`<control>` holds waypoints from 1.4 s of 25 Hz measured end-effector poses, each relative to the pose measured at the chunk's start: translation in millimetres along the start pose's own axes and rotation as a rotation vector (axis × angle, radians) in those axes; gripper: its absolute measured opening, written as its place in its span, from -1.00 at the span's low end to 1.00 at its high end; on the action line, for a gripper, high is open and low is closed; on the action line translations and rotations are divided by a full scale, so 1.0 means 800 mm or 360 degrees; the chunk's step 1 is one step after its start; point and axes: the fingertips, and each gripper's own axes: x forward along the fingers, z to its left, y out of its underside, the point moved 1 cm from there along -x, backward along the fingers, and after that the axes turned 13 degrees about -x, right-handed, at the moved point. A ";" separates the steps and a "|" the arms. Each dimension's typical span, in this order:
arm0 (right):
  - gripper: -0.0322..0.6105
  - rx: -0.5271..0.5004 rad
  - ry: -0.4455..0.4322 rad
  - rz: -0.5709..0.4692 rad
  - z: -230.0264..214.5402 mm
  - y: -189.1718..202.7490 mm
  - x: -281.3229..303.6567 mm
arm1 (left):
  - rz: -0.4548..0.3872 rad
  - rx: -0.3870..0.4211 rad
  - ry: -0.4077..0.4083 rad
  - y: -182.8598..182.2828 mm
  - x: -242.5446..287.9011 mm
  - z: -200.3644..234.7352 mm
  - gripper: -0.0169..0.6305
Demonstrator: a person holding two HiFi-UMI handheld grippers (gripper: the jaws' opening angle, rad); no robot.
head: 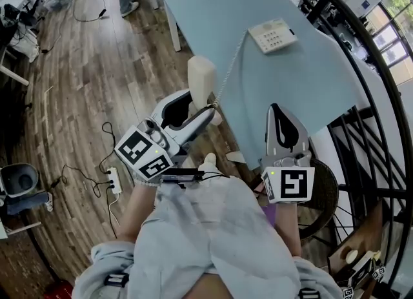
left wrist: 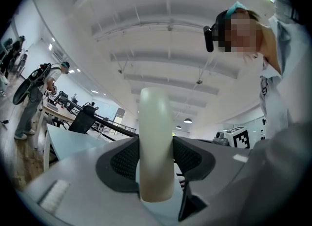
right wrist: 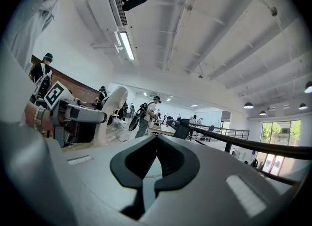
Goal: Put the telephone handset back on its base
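- Gripping the cream handset is the left gripper, and the left gripper view shows both jaws pressed against its sides, with the handset standing upright between them.
- In the head view the handset sits in the air off the near left edge of the pale blue table, well apart from its base.
- The base lies flat towards the far side of the table, keypad up.
- A coiled cord runs in a taut line from the lower end of the handset across the tabletop to the base.
- Over on the other side, the right gripper hangs above the table's near edge; its own view shows the jaws brought together with nothing between them.
- The right gripper view also catches the left gripper from the side, with the handset rising above it.
- Down on the wooden floor, a white power strip lies beside the person's legs.
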 end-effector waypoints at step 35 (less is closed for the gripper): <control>-0.88 0.0073 0.0142 0.0091 -0.108 0.069 0.098 | 0.0152 -0.0014 0.0050 -0.004 0.162 0.094 -0.31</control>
